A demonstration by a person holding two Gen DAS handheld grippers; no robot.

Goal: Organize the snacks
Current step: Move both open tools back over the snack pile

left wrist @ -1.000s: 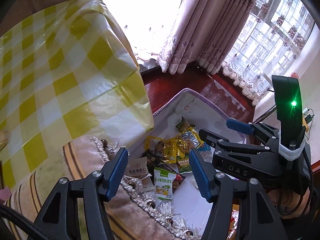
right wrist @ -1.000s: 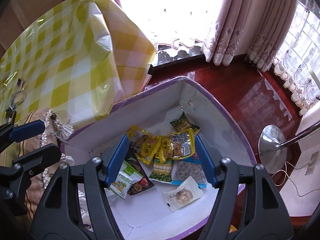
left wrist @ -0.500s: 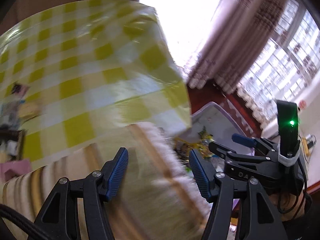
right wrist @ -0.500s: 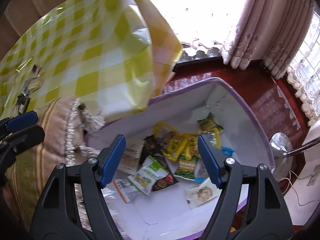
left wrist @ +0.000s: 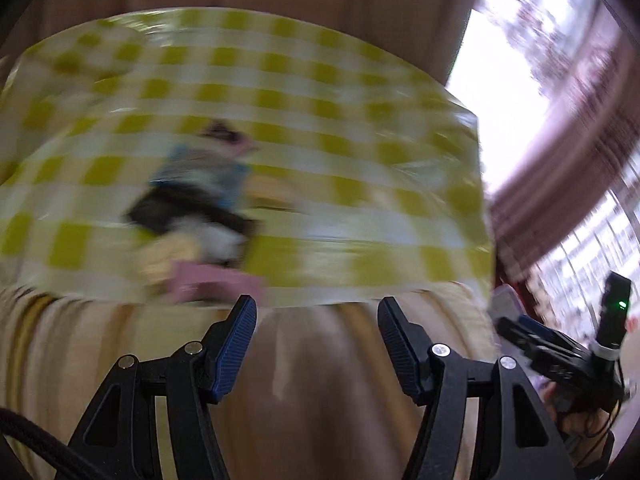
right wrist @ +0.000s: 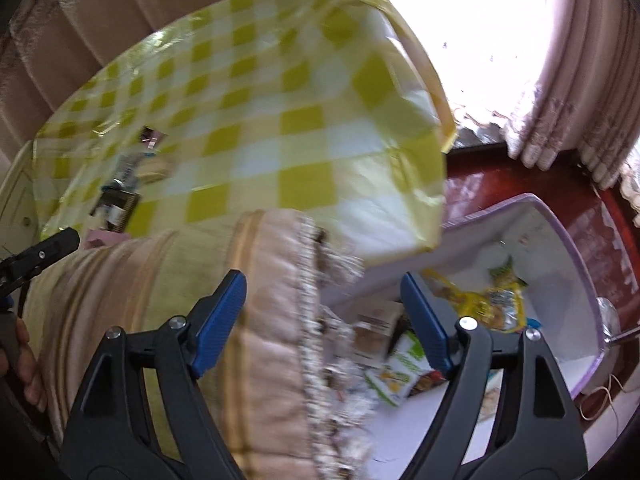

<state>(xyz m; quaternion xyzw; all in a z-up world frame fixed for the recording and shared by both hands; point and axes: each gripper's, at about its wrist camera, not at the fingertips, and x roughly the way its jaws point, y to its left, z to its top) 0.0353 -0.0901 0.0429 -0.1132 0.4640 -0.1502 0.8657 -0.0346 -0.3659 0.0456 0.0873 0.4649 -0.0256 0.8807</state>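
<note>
Both claws have swung from the box (right wrist: 560,236) of packed snacks (right wrist: 488,300) toward more snacks (left wrist: 192,204) on the checked surface (left wrist: 320,120); left claw (left wrist: 316,344) open and empty, right claw (right wrist: 324,320) just opening, empty, ready to grab one next.

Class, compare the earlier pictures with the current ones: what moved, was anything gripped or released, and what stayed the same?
Both grippers swung away from the purple-rimmed white box toward the yellow-checked tablecloth. The left gripper now faces the blurred packets on the tablecloth. The right gripper has just been opening, nothing between its fingers. Nothing was gripped or released. The snack packets in the box stayed put.
</note>
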